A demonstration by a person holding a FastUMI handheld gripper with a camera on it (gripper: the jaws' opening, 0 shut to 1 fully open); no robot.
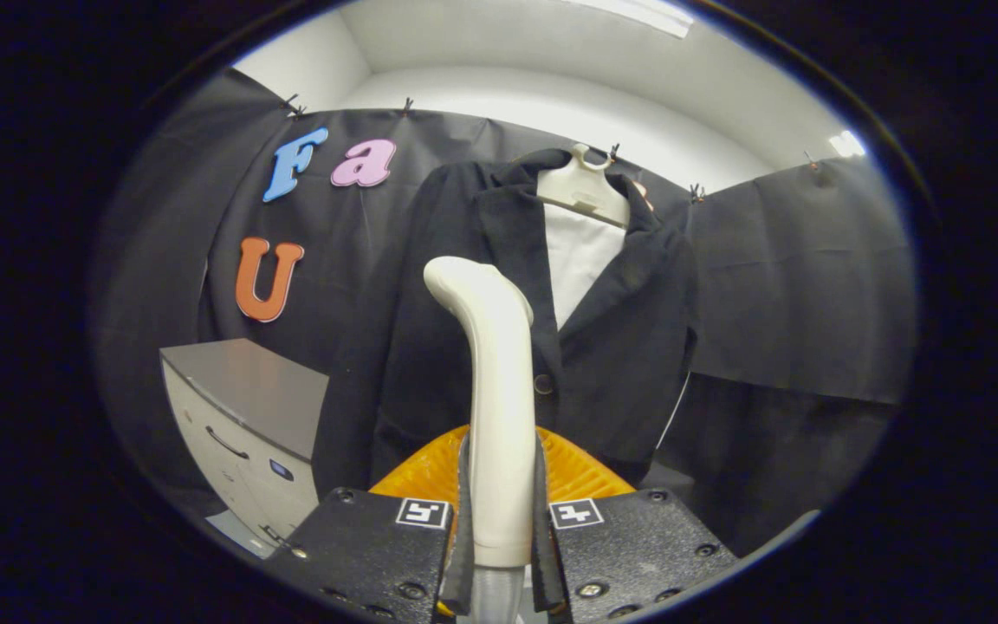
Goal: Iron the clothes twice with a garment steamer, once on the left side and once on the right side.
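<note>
Gripping: the white handle of the garment steamer (499, 381) is pinched from both sides by the gripper (499, 520), whose two fingers are pressed against it.
Steamer pose: the handle is held upright between the fingers, its curved head bent toward 11 o'clock, in front of the jacket.
Jacket: a dark jacket (603, 329) is hung at 12 o'clock beyond the fingers, on a pale hanger (584, 192), with a white shirt (581, 260) seen in its open front and one button beside the handle.
Orange piece: a ribbed orange surface (573, 472) is seen just behind the fingers, low around the handle.
Cabinet: a grey-topped white cabinet (248, 416) is set at 9 o'clock of the steamer, apart from the jacket.
</note>
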